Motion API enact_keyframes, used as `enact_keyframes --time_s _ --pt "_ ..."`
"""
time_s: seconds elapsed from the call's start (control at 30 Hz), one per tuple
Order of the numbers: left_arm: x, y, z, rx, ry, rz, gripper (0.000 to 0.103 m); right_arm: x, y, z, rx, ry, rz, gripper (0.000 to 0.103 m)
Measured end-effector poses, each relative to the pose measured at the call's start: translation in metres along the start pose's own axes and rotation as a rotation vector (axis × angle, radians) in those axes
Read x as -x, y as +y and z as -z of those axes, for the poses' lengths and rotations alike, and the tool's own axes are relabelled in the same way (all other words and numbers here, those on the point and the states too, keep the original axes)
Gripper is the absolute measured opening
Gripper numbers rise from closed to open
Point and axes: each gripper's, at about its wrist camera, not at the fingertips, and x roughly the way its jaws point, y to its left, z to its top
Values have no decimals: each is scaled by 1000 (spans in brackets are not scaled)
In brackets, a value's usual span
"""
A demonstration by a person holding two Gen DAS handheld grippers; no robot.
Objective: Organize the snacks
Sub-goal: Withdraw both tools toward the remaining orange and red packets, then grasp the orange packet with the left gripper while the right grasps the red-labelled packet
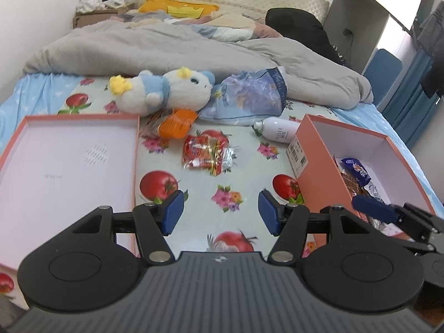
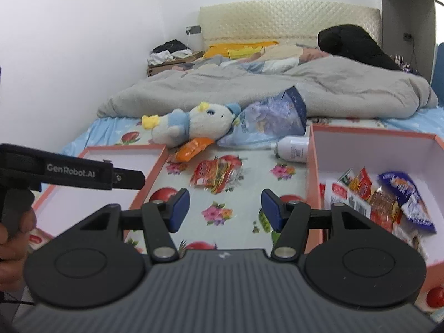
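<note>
A red snack packet (image 1: 206, 154) (image 2: 215, 173) lies on the fruit-print sheet between two pink boxes. Behind it an orange packet (image 1: 177, 123) (image 2: 193, 148) rests against a plush toy. The right box (image 1: 310, 149) (image 2: 312, 161) holds several snack packets (image 2: 388, 197), among them a blue one (image 1: 356, 170). The left box (image 1: 69, 163) (image 2: 125, 172), a shallow lid, holds nothing. My left gripper (image 1: 221, 212) hovers open over the sheet, short of the red packet. My right gripper (image 2: 225, 209) is open too, nothing between its fingers.
A white and blue plush toy (image 1: 163, 90) (image 2: 194, 123), a bluish plastic bag (image 1: 247, 97) (image 2: 273, 119) and a white bottle (image 1: 277, 130) (image 2: 292, 145) lie behind the packets. A grey duvet (image 1: 166, 47) covers the far bed. A hand (image 2: 12, 238) grips the left tool.
</note>
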Motion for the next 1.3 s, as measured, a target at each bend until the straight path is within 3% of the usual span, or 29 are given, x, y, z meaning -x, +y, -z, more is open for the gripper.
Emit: enact_keyframes --time_s 0.27,0.4,0.5,0.8,1.1,1.3 --pt "-4 17 22 79 19 12 65 -3 6 20 11 67 22 60" --pt "-6 23 23 94 7 7 65 -9 11 20 38 88 21 70" --pt "-9 27 16 113 1 -12 65 -17 17 16 86 103 34 70" --pt "-33 30 -8 106 -11 -43 65 -49 21 -1 121 112 -46 70" --pt "-87 45 -33 64 19 -122 65 -103 21 -6 143 111 -71 70" --pt "-121 56 -51 24 29 -159 71 -140 20 -12 157 116 -76 70"
